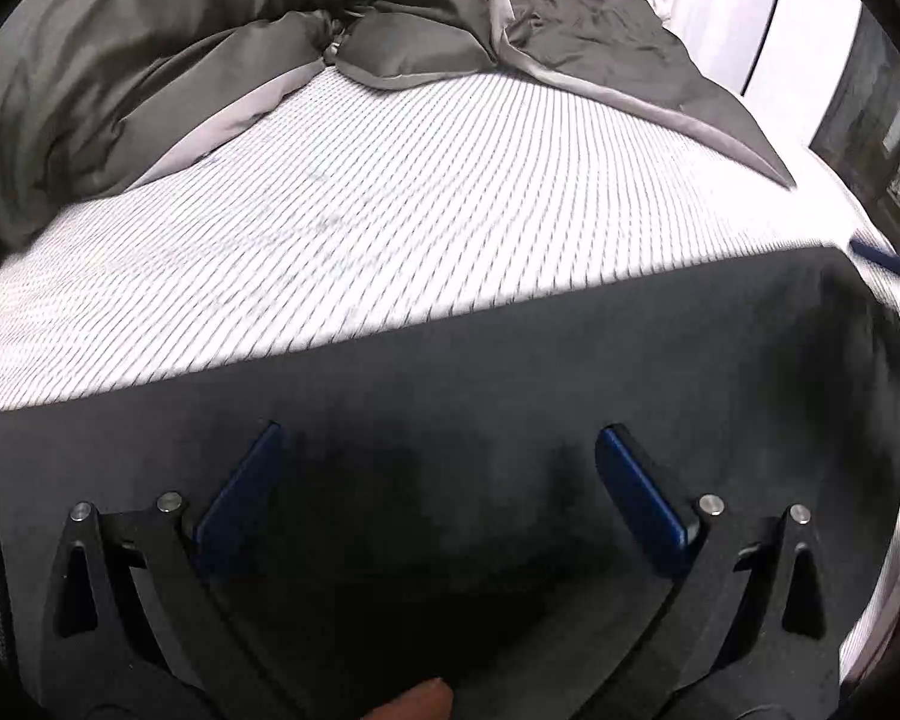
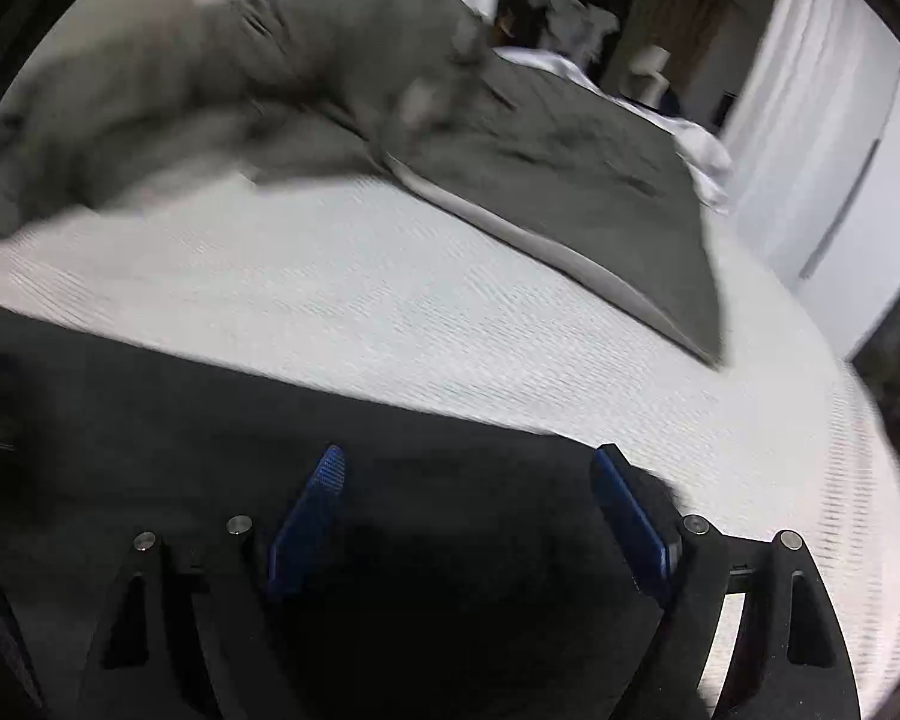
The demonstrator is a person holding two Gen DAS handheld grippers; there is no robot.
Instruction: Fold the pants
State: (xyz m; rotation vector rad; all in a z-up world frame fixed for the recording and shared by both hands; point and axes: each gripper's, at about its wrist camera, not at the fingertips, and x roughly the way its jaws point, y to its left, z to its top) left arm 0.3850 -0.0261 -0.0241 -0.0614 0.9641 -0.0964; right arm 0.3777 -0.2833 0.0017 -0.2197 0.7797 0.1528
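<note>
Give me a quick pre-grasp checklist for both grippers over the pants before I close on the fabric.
1. Left gripper open: ok, blue fingers spread wide, nothing between them.
2. Right gripper open: ok, fingers apart, nothing pinched.
3. Dark pants under both grippers: ok, fabric fills the lower part of both views.
4. Pants lying flat: ok by the far edge in the left wrist view; nearer fabric is in shadow, cannot tell.
5. Striped sheet beyond the pants free for folding: ok.
6. Grey duvet apart from the pants: ok, bare sheet between them.
</note>
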